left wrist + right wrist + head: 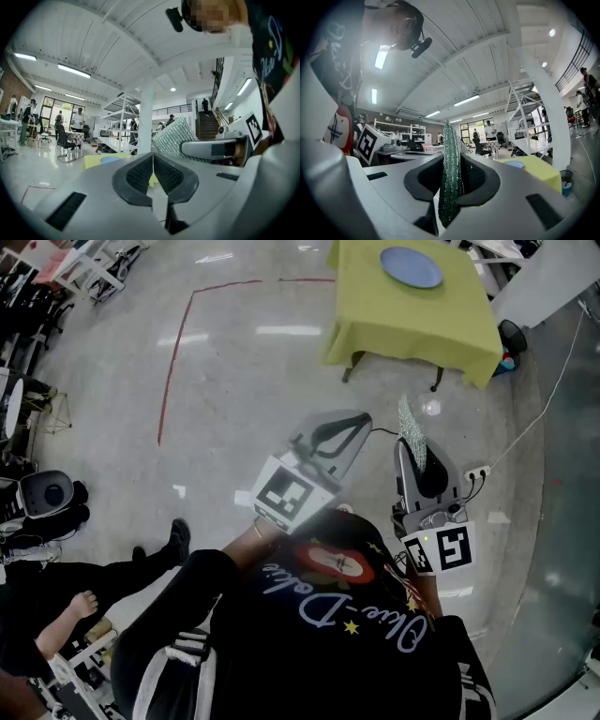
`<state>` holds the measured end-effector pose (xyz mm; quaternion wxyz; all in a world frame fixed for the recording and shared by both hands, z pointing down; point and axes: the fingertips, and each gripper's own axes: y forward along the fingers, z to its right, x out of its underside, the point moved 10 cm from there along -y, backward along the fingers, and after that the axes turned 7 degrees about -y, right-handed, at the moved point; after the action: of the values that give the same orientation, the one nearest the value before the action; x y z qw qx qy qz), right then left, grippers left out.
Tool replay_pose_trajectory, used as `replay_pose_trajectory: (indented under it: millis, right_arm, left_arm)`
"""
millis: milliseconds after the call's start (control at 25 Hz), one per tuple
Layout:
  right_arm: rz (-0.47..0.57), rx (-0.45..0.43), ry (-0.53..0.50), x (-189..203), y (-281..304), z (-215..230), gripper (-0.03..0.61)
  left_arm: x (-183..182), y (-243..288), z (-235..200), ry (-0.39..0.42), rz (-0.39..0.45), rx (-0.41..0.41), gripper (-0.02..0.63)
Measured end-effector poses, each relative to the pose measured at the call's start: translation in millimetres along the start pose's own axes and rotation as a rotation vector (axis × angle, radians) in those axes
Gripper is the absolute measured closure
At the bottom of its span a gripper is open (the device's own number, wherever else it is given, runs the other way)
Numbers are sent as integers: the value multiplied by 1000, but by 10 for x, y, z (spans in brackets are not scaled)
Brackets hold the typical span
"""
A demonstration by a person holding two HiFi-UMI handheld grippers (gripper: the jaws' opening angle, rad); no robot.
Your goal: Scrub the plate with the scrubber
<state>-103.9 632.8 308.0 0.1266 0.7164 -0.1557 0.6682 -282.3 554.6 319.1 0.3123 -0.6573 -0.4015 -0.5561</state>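
A blue plate (412, 266) lies on a table under a yellow-green cloth (394, 324), far ahead of me across the floor; it shows small in the left gripper view (110, 159) and the right gripper view (514, 164). My right gripper (413, 442) is shut on a green glittery scrubber (451, 173), which stands on edge between the jaws and sticks out past them (411, 432). My left gripper (330, 434) is shut with nothing in it, pads meeting (153, 174). Both point level toward the table.
A red line (176, 362) is marked on the shiny floor. White metal shelving (119, 126) and a white pillar (146, 119) stand beyond the table. Several people stand by desks at the far left (28, 119). A power strip (476, 472) and cable lie right.
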Motion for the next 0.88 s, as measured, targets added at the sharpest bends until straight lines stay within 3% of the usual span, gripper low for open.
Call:
replay_pose_trajectory:
  millis: [200, 560, 880]
  right_arm:
    - [11, 30, 22, 35, 11, -68, 520]
    - [11, 163, 51, 56, 11, 8, 520]
    - [31, 159, 46, -18, 326, -101, 520]
  left_arm:
    - [11, -80, -85, -7, 0, 8, 607]
    - [-5, -4, -330, -29, -4, 47, 607]
    - [-74, -58, -638, -29, 5, 47, 607]
